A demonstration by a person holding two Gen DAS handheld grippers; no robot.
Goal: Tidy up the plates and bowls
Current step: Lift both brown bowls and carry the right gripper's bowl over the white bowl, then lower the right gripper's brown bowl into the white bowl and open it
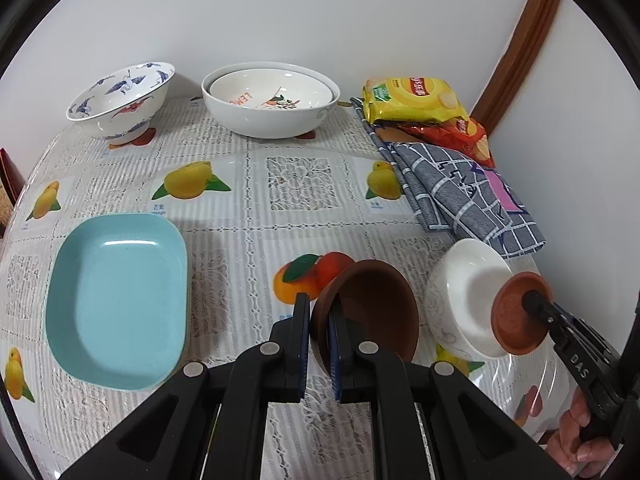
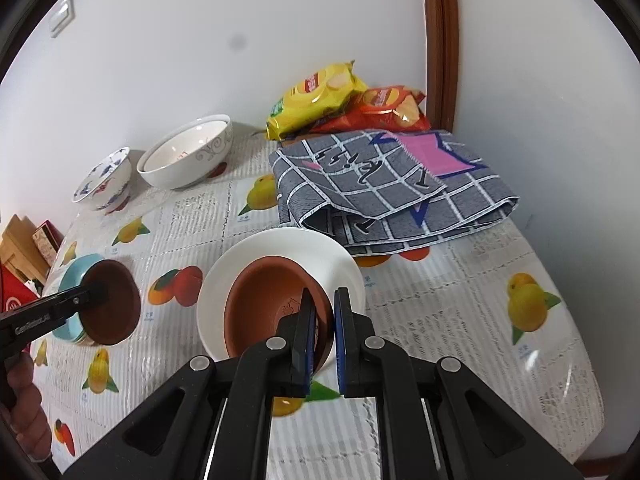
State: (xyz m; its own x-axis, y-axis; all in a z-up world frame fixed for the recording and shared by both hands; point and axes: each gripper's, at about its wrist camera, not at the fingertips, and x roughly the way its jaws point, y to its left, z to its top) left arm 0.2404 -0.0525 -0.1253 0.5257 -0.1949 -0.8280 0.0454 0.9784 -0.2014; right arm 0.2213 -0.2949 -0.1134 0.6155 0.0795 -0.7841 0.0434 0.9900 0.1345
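Wall switch (image 2: 62, 17) (right wrist view only)

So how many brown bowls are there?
2. One brown bowl is clamped by its rim in the left tool; the other is clamped in the right tool, over the white bowl.

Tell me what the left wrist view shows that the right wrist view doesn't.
Left wrist only: the teal dish's whole inside, and the lemon-print bowl nested in the big white bowl.
Right wrist only: a wall switch and boxes past the table edge.
Both: two brown bowls, each gripped by its rim, a white bowl, chip bags, checked cloth.
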